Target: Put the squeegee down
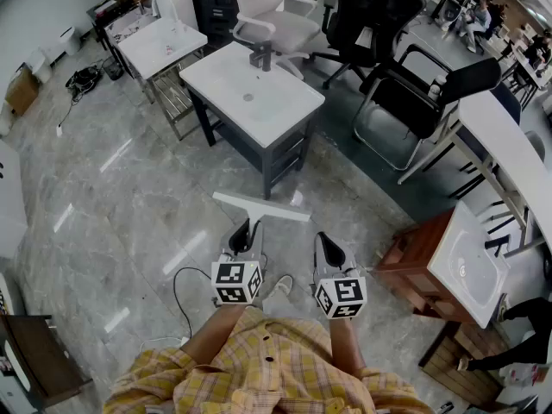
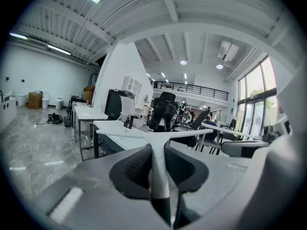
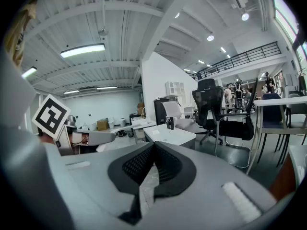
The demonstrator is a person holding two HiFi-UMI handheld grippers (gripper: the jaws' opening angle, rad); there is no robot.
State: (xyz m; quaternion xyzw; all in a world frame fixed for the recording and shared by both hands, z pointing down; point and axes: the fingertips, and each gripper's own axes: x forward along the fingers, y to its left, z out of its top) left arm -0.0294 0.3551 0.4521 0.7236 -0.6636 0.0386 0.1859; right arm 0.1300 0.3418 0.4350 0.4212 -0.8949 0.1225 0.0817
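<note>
— Over the polished grey stone floor (image 1: pixel 129 197), in front of the person in the checked shirt: white T-shaped plastic squeegee (image 1: pixel 261 206), held in the air, crossbar outward, nearly level. It rests on nothing.

— Who has it?

— Left claw (image 1: pixel 248 229). Clenched on the stem, the ribbed black pads pressing from both sides just behind the crossbar. The stem turns black below the grip. Right claw (image 1: pixel 326 247) is closed on itself, tips meeting, nothing between them, held alongside and apart from the tool.

— How would it handle, by your guess?

— Light, I'd say. Stiff in stem and bar; the wiping edge is probably softer, though I can't make it out. The stem looks smooth, so it might slide under a slack pinch. The wide bar gives leverage, so a knock at one end could twist it in the pads.

— Best hold?

— Where it is now, close under the bar, near the balance. Farther down the stem the head would likely droop.

— Where could it go?

— Nearest candidate is the white basin-topped surface (image 1: pixel 285 115) with the dark tap (image 1: pixel 260 56), ahead and well apart from the bar. Laid flat, it shouldn't roll.
</note>
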